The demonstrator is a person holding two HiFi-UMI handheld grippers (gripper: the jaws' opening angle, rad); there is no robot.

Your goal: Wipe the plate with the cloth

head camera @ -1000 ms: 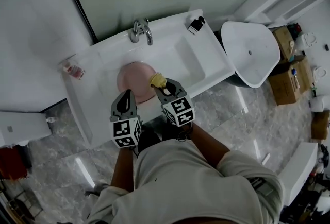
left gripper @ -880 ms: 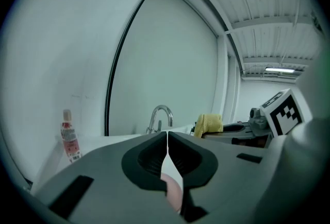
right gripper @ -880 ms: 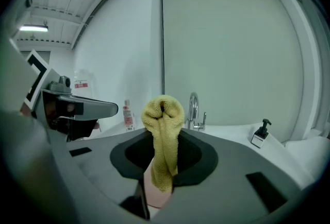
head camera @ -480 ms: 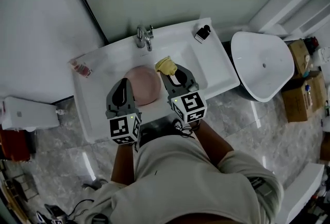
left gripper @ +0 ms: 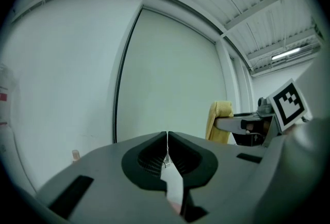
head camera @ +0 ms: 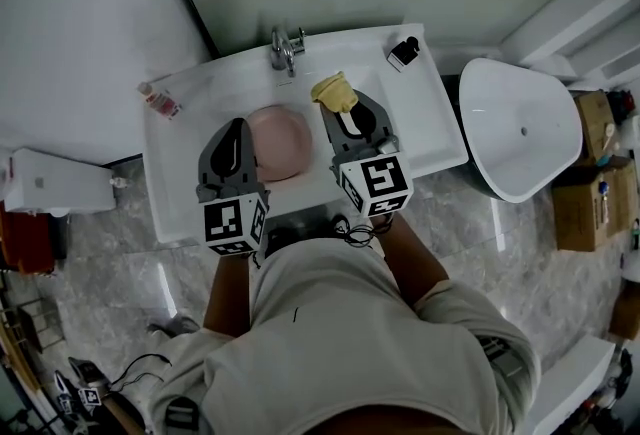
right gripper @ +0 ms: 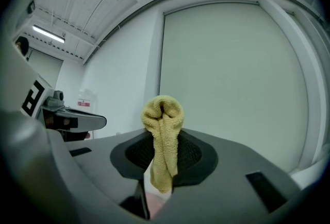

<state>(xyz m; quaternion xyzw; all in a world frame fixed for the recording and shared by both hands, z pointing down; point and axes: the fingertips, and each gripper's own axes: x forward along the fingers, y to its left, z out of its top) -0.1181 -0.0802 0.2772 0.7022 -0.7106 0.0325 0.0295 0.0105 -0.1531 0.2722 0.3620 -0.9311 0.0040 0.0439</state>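
The marble floor (head camera: 100, 273) carries a white washbasin (head camera: 432, 128) set against the wall, with a white oval tub (head camera: 520, 128) just beside its right end. A person (head camera: 370, 353) stands at the front edge of the washbasin and holds one gripper in each hand.

The left gripper (head camera: 238, 126) hangs over the front left part of the washbasin. Its jaws are pressed together at the tips, with nothing between them. In the head view its body overlaps the left edge of the plate (head camera: 282, 141).

The right gripper (head camera: 346, 107) hangs over the middle of the washbasin, to the right of the plate. Its jaws pinch the cloth (right gripper: 164, 130). The cloth is yellow terry, folded over itself; the fold stands up past the jaw tips and the free end hangs down between the jaws.

The plate is pink and round. It lies in the washbasin bowl, between the two grippers and in front of the tap (head camera: 287, 48). The cloth is apart from the plate, near its rear right edge.

A small bottle (head camera: 160, 101) with a red label stands at the rear left corner of the washbasin. A small black-and-white dispenser (head camera: 404, 51) stands at the rear right corner.
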